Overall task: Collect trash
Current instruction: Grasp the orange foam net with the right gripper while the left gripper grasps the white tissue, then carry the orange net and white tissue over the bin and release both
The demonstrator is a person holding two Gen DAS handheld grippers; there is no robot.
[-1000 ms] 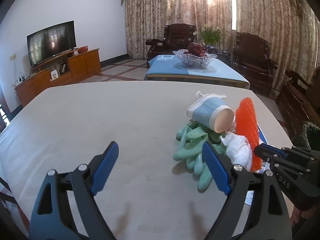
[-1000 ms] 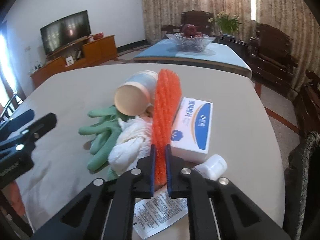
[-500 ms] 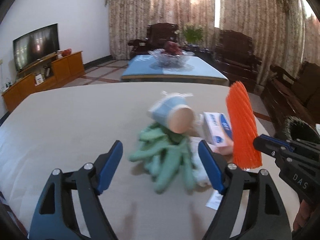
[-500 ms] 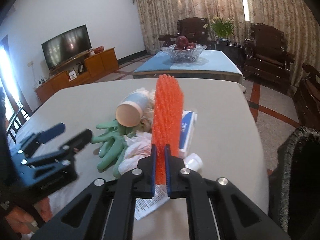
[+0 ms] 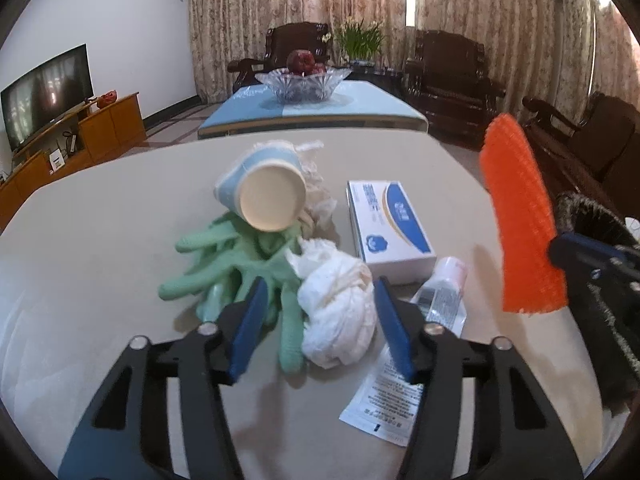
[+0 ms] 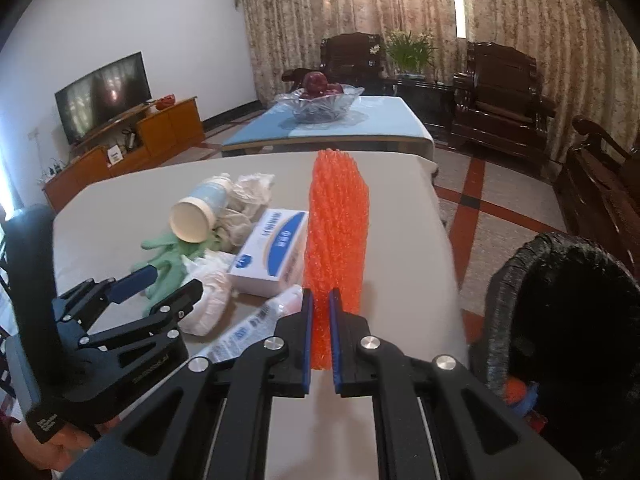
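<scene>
My right gripper is shut on an orange foam net sleeve, held upright above the table's right side; the sleeve also shows in the left wrist view. My left gripper is open, its fingers either side of a crumpled white tissue wad and the green rubber gloves. A blue paper cup lies on its side on the gloves. A white and blue box, a small clear bottle and a printed leaflet lie on the beige table.
A black bin with a bag stands off the table's right edge, close to the right gripper. Beyond the table are a blue coffee table with a glass fruit bowl, dark wooden armchairs and a TV on a cabinet.
My left gripper moved right and forward onto the pile and now straddles the tissue wad and gloves. My right gripper carried the orange sleeve up and right, toward the bin.
</scene>
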